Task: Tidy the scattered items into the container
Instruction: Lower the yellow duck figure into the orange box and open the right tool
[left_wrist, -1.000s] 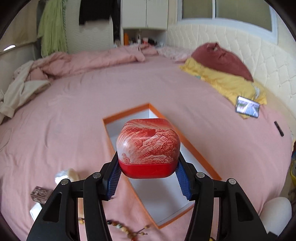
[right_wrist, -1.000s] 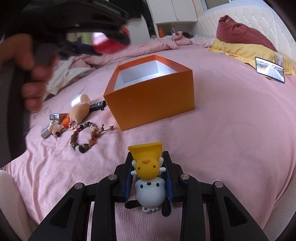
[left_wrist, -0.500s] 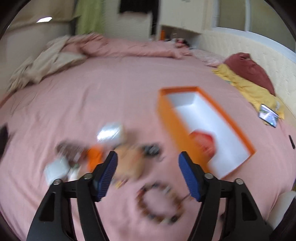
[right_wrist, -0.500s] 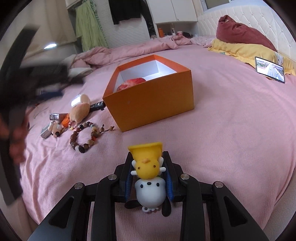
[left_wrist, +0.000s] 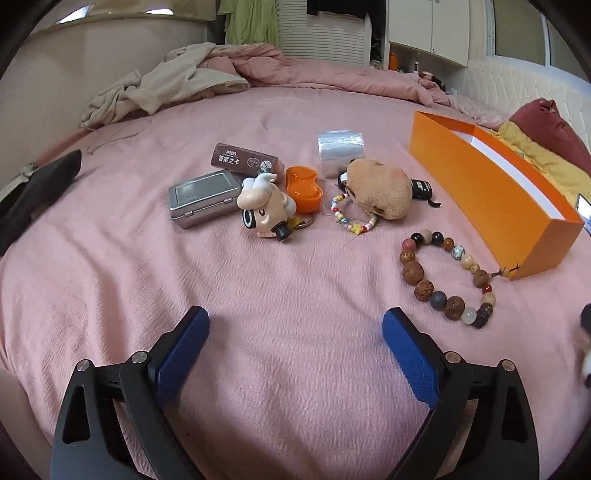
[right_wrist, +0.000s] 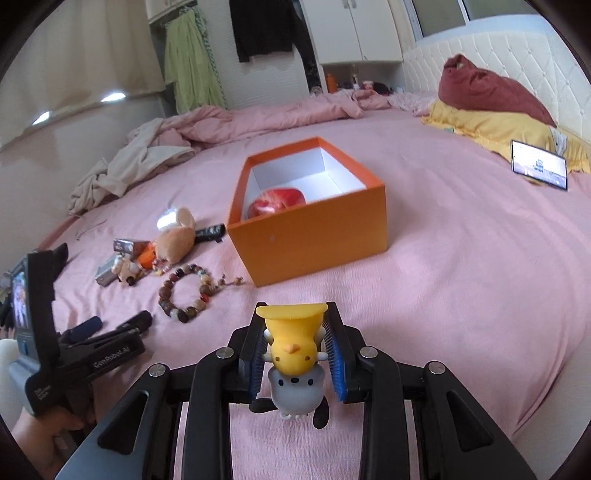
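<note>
My left gripper (left_wrist: 295, 328) is open and empty, low over the pink bed, short of the scattered items. Ahead lie a grey tin (left_wrist: 203, 198), a brown card box (left_wrist: 243, 159), a cartoon figurine (left_wrist: 264, 210), an orange case (left_wrist: 303, 188), a tan plush (left_wrist: 380, 190), a small bead bracelet (left_wrist: 351, 218) and a large bead bracelet (left_wrist: 443, 280). The orange box (left_wrist: 495, 192) stands to the right. My right gripper (right_wrist: 295, 350) is shut on a yellow and white toy figure (right_wrist: 293, 358), in front of the orange box (right_wrist: 314, 236), which holds the red marbled tin (right_wrist: 277, 201).
A plastic-wrapped roll (left_wrist: 341, 149) and a black item (left_wrist: 421, 188) lie by the plush. Crumpled bedding (left_wrist: 166, 85) lies at the back left. Pillows (right_wrist: 491, 107) and a phone (right_wrist: 539, 170) are at the right. The left gripper also shows in the right wrist view (right_wrist: 110, 325).
My left gripper let the red marbled tin go into the orange box, opened, and swung left and down to the scattered items. My right gripper kept its hold on the toy figure.
</note>
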